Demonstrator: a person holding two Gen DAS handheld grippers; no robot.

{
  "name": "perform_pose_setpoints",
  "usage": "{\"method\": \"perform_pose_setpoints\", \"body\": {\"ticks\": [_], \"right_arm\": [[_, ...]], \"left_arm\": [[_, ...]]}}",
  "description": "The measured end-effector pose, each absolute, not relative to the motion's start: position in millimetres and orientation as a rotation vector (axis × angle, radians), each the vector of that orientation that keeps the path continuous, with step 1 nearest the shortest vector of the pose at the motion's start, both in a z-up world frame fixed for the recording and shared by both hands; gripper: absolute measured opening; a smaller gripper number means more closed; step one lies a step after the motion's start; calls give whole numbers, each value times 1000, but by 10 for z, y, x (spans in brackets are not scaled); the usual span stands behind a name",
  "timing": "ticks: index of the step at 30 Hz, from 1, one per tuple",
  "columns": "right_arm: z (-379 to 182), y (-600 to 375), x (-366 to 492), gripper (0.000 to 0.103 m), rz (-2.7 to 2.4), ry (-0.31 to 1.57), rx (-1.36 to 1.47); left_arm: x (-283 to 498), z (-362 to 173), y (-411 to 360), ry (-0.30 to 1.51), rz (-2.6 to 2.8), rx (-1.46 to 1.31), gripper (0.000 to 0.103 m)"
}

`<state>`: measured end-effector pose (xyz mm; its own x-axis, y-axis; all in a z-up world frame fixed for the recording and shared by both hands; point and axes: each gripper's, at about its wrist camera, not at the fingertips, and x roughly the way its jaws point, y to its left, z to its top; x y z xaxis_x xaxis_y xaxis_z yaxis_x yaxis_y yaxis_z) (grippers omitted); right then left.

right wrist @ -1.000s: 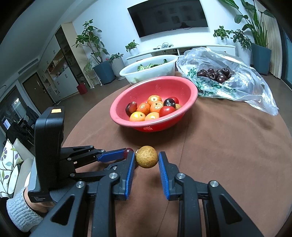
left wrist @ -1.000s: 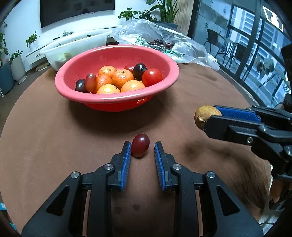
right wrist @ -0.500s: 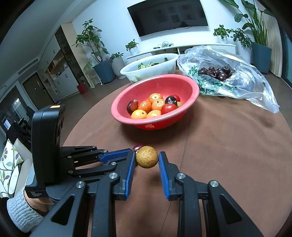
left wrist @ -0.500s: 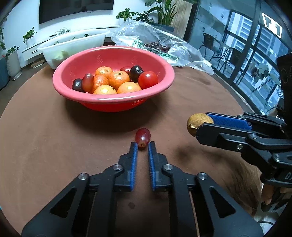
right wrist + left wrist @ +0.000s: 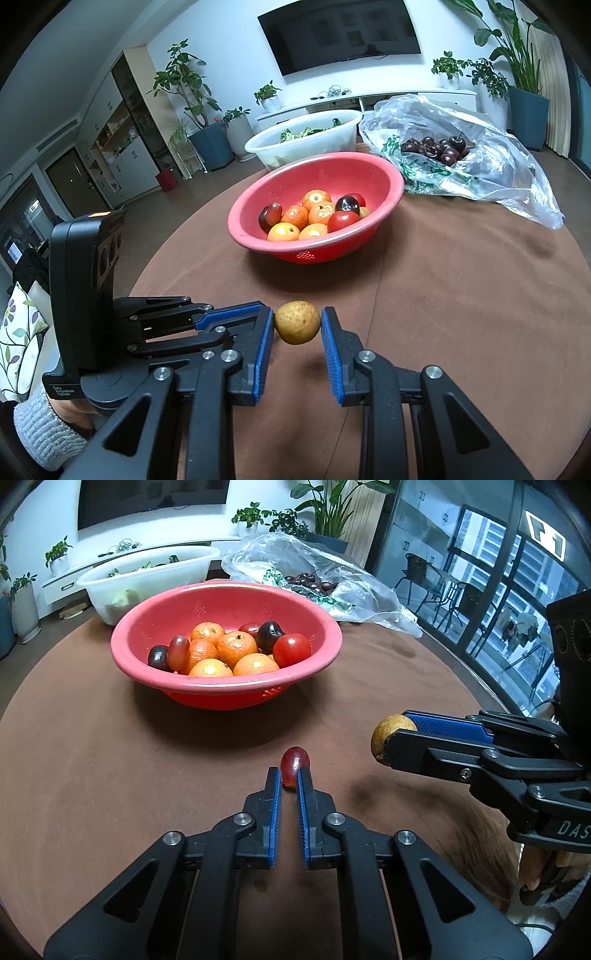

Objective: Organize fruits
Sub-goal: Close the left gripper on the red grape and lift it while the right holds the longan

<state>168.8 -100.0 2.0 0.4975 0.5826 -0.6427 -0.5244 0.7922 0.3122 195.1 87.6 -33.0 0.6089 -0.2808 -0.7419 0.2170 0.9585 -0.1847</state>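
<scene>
Left wrist view: I am pinching the red grape [image 5: 294, 766] at the tips of my left claw [image 5: 289, 780], its blue pads [image 5: 275, 812] closed on the fruit's near end while it is sitting on the brown desk [image 5: 92, 775], well short of the red bowl [image 5: 225, 686]. My right claw [image 5: 297, 325] is clamping the tan round fruit [image 5: 297, 322] between its tips, just beside the left.

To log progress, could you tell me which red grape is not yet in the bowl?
The grape between the left gripper's fingertips; the other lies in the red bowl.
</scene>
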Motion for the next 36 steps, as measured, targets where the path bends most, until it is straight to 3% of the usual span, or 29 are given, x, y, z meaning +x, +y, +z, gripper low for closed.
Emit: {"method": "perform_pose_setpoints", "body": {"ticks": [17,23,36], "right_arm": [[25,-1027,1701,29,672,812,87],[20,-1033,1702,29,673,812,89],[-15,-1069,1706,29,668,811,99]], "left_arm": [[1979,-354,680,869,-271,43,10],[2057,-374,670,873,-270,45,31],[2203,-440,741,889,-255,29,29]]}}
